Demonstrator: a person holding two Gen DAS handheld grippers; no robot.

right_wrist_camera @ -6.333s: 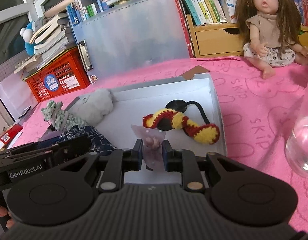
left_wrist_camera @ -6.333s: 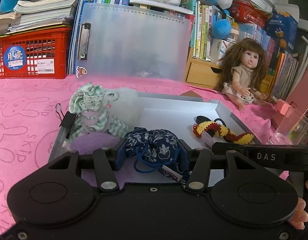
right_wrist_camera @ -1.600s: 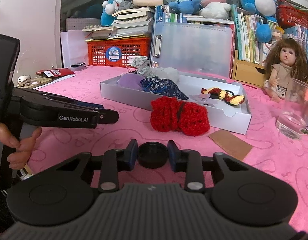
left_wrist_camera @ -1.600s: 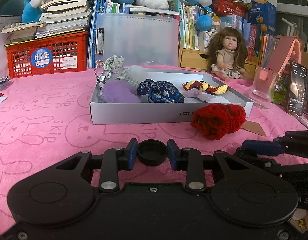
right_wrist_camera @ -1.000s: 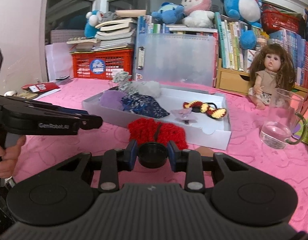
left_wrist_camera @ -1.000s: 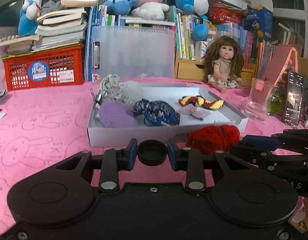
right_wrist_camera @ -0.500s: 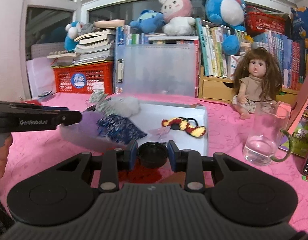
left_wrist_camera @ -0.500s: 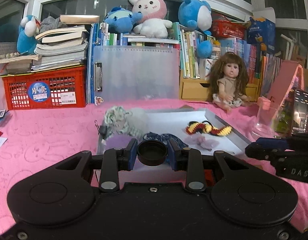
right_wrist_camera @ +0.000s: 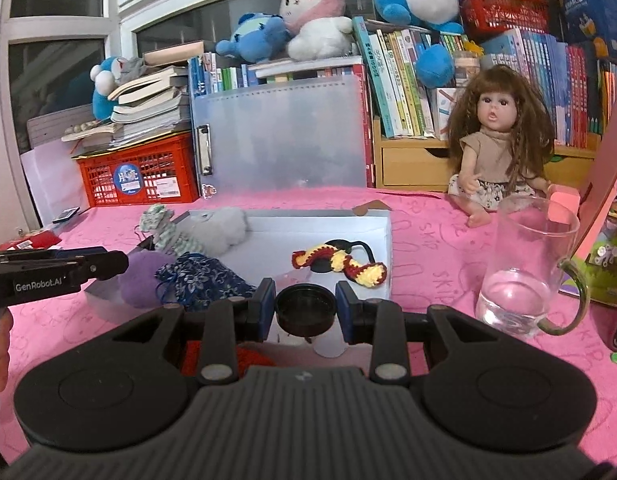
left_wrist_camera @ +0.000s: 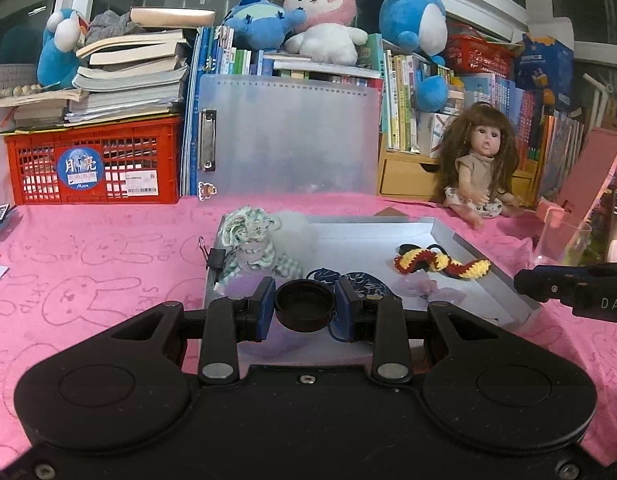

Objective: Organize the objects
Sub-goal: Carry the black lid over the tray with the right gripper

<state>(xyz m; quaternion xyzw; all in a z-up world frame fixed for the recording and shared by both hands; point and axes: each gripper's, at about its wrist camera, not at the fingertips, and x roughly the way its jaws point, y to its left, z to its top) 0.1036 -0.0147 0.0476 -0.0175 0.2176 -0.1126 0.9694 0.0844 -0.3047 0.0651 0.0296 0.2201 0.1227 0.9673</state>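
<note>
A shallow white box (left_wrist_camera: 480, 248) (right_wrist_camera: 382, 232) on the pink cloth holds a striped red-yellow crochet piece (left_wrist_camera: 440, 262) (right_wrist_camera: 340, 262), a blue floral pouch (left_wrist_camera: 364, 282) (right_wrist_camera: 200, 272), a purple pom (right_wrist_camera: 142, 278), a green-striped cloth toy (left_wrist_camera: 252, 244) (right_wrist_camera: 168, 232) and a grey fluffy piece (right_wrist_camera: 224, 228). A red crochet piece (right_wrist_camera: 248, 356) lies in front of the box, mostly hidden by my right gripper. My left gripper (left_wrist_camera: 305, 311) and right gripper (right_wrist_camera: 305, 311) hover above the box's near edge, jaws narrowly apart around a built-in black round knob, holding nothing.
A glass mug (right_wrist_camera: 528, 268) with a little water stands right of the box. A doll (left_wrist_camera: 478, 168) (right_wrist_camera: 498, 148) sits behind it. A red crate (left_wrist_camera: 96, 160), a clear clipboard (left_wrist_camera: 288, 136), books and plush toys line the back.
Both grippers have risen and moved forward over the box. The red crochet piece has slipped below the left view and almost under the right gripper.
</note>
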